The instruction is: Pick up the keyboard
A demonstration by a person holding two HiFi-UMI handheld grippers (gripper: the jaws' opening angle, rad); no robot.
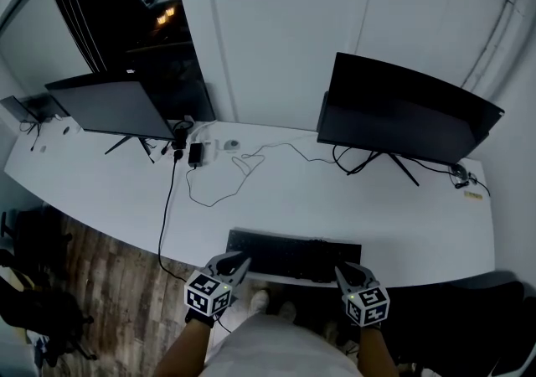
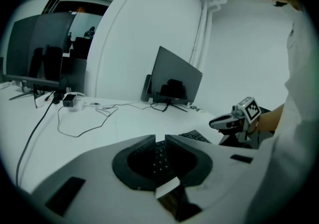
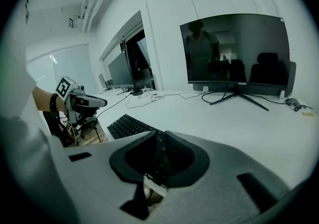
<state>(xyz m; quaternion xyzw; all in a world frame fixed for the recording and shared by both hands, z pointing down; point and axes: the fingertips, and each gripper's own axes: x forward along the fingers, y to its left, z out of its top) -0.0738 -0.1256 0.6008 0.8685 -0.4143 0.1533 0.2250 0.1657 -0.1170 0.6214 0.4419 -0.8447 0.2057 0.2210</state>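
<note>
A black keyboard (image 1: 293,256) lies on the white desk (image 1: 276,191), close to its front edge. My left gripper (image 1: 239,265) hovers at the keyboard's left end and my right gripper (image 1: 343,271) at its right end, both just in front of it. In the left gripper view the jaws of my left gripper (image 2: 160,138) are shut and hold nothing, with the keyboard (image 2: 199,137) beyond and below them. The right gripper view shows my right gripper (image 3: 160,132) with its jaws together, also holding nothing, above the keyboard (image 3: 127,126).
Two dark monitors stand at the back, one at the left (image 1: 113,107) and one at the right (image 1: 406,111). A black cable (image 1: 172,191) runs over the desk's front edge, with a power adapter (image 1: 195,154) and looped wires (image 1: 239,170) behind. Wooden floor (image 1: 109,275) lies below.
</note>
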